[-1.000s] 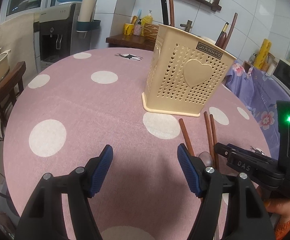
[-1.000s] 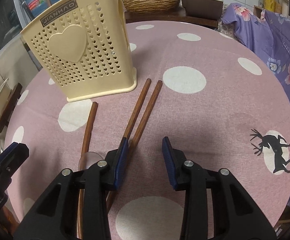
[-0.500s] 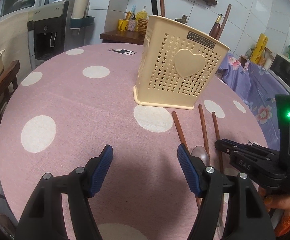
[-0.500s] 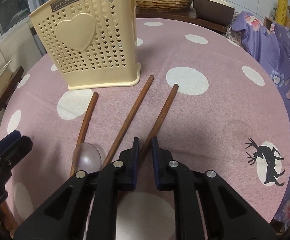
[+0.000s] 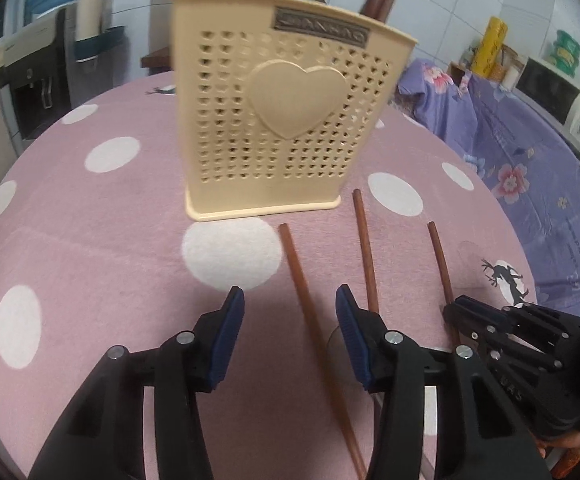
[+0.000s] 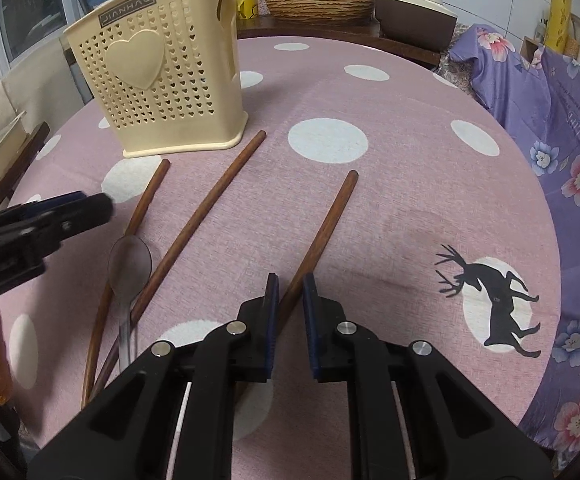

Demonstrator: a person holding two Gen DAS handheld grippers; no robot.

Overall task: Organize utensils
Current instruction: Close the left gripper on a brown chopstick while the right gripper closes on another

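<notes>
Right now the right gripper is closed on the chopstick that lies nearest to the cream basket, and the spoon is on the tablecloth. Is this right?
Not quite. The right gripper is shut on the rightmost chopstick, the one farthest from the cream basket, as the right wrist view shows. The spoon does lie on the tablecloth.

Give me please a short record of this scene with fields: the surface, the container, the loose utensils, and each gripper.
surface: round pink tablecloth with white dots
container: beige perforated plastic utensil holder with a heart, upright
loose utensils: three brown wooden chopsticks, left, middle, right; clear spoon between left and middle
left gripper: jaws closing around the left chopstick, pads not touching
right gripper: shut on the right chopstick
</notes>
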